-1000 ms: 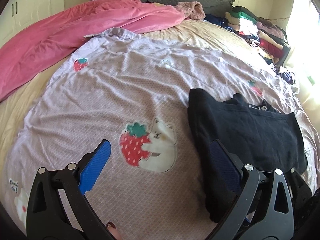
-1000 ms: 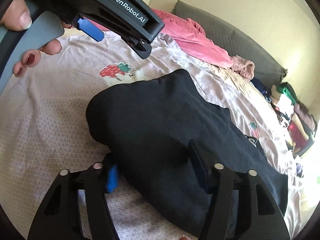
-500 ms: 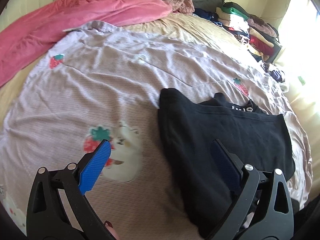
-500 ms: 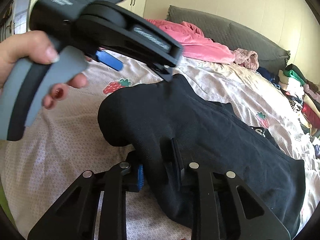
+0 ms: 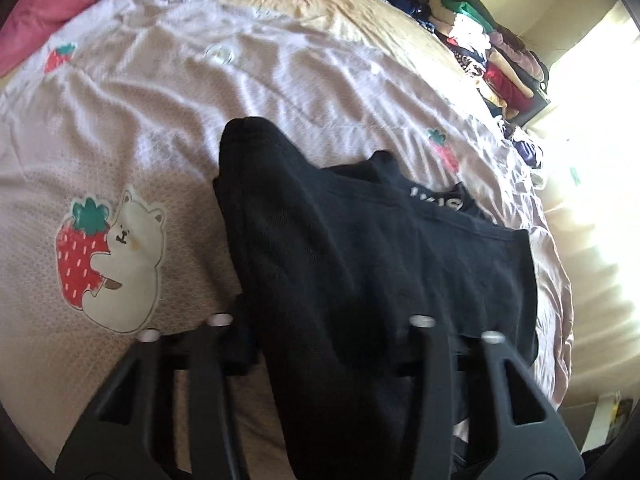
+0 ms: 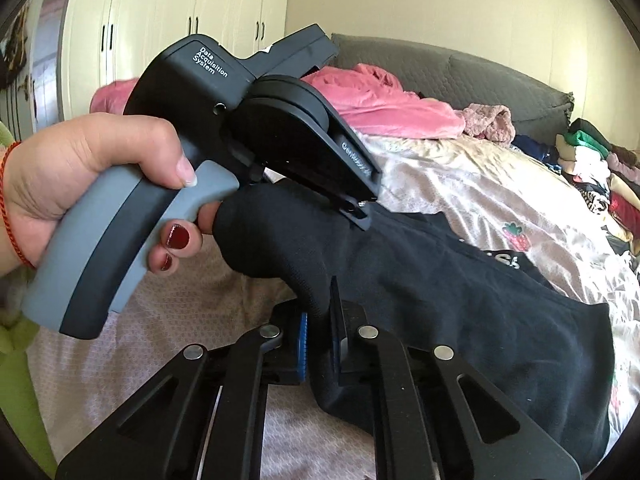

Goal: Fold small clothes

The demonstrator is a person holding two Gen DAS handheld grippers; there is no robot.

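A black garment (image 5: pixel 360 264) with white lettering lies on a lilac strawberry-print sheet (image 5: pixel 160 92) on the bed. Its near edge is lifted and bunched. My left gripper (image 5: pixel 320 344) has closed in on the near edge; the cloth drapes over its fingers and hides the pads. In the right wrist view the left gripper (image 6: pixel 356 208) sits on the garment's raised left edge, held by a hand. My right gripper (image 6: pixel 318 340) is shut on a fold of the black garment (image 6: pixel 460 304) at its near edge, blue pads pinching the cloth.
A pink blanket (image 6: pixel 384 100) and a grey headboard (image 6: pixel 480 80) lie at the far end of the bed. Stacked folded clothes (image 5: pixel 492 60) sit at the far right. White wardrobes (image 6: pixel 180 24) stand on the left. A bear-and-strawberry print (image 5: pixel 108 256) lies left of the garment.
My left gripper moved right onto the garment's near edge and closed on it. My right gripper went from open to shut on the cloth, and the edge lifted off the sheet.
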